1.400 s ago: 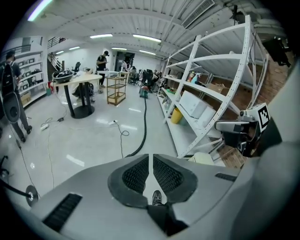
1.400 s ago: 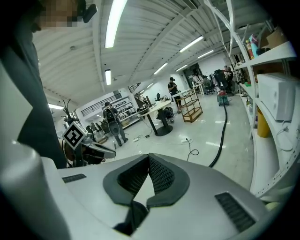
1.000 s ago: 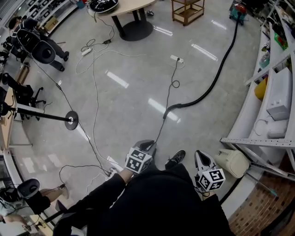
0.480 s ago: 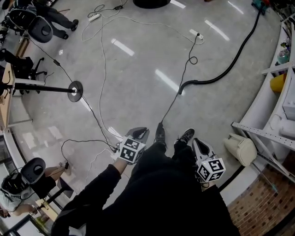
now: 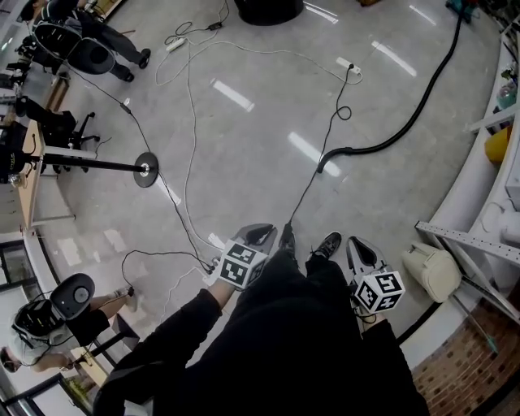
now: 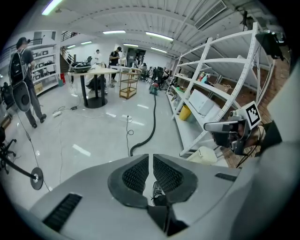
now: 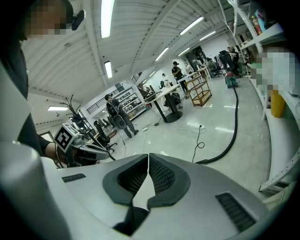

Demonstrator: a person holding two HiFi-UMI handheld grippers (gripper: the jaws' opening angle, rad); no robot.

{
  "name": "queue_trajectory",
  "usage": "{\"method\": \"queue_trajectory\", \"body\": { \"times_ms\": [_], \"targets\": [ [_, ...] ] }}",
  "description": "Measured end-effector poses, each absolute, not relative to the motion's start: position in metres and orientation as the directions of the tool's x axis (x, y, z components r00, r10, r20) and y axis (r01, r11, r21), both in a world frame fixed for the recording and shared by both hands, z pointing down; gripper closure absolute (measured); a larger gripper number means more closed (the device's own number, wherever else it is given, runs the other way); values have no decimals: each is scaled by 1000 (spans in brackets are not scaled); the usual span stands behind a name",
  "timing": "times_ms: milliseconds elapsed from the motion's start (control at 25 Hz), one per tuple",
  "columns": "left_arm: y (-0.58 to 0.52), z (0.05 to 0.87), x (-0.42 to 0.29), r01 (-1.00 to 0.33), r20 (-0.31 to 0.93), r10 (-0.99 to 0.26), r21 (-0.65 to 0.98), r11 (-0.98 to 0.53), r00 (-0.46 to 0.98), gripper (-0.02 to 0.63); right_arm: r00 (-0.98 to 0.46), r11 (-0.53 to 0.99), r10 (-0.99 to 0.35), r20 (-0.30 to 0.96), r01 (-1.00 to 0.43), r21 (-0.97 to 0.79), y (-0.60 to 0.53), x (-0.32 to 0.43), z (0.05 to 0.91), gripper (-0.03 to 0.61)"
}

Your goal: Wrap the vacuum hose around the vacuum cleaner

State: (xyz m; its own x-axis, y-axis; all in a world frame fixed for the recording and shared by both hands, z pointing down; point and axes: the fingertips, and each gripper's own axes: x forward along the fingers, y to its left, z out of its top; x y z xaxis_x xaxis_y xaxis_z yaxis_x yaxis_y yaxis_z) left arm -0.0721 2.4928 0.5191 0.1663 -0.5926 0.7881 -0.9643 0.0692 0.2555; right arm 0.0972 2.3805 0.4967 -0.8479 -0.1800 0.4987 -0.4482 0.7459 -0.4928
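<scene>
A long black vacuum hose (image 5: 370, 148) lies on the grey floor. It curves from the vacuum cleaner (image 6: 153, 87) far off at the top right to its free end (image 5: 323, 165) ahead of my feet. The left gripper view shows the hose (image 6: 153, 117) and so does the right gripper view (image 7: 233, 126), where the vacuum cleaner (image 7: 230, 80) is small and distant. My left gripper (image 5: 262, 233) is shut and empty, held low by my left leg. My right gripper (image 5: 357, 244) is also shut and empty, beside my right shoe. Both are well short of the hose end.
Thin cables (image 5: 188, 122) and a power strip (image 5: 351, 70) cross the floor ahead. A stand's round base (image 5: 146, 169) sits at the left. White shelving (image 5: 487, 236) and a beige canister (image 5: 431, 272) line the right. A round table's foot (image 5: 268, 10) is far ahead; people stand at the far left.
I have stepped forward: the hose end and cables have come nearer in the head view. Both grippers have been carried along, still shut and empty.
</scene>
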Motion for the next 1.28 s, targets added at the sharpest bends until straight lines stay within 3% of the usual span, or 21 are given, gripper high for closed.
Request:
{"method": "queue_trajectory", "body": {
  "times_ms": [320,720,1280],
  "targets": [
    [2455,500,-30,-960,765,-622,270,72,168,568,-844,737,-177,507,-455,-500,2333,136,516,561],
    [2467,524,-38,-965,811,-559,253,66,175,568,-824,694,-97,559,-459,-555,2336,106,570,561],
    [2420,592,-176,-925,751,-610,371,76,252,566,-739,660,-83,668,-543,-519,2302,-36,630,561]
  ]
}}
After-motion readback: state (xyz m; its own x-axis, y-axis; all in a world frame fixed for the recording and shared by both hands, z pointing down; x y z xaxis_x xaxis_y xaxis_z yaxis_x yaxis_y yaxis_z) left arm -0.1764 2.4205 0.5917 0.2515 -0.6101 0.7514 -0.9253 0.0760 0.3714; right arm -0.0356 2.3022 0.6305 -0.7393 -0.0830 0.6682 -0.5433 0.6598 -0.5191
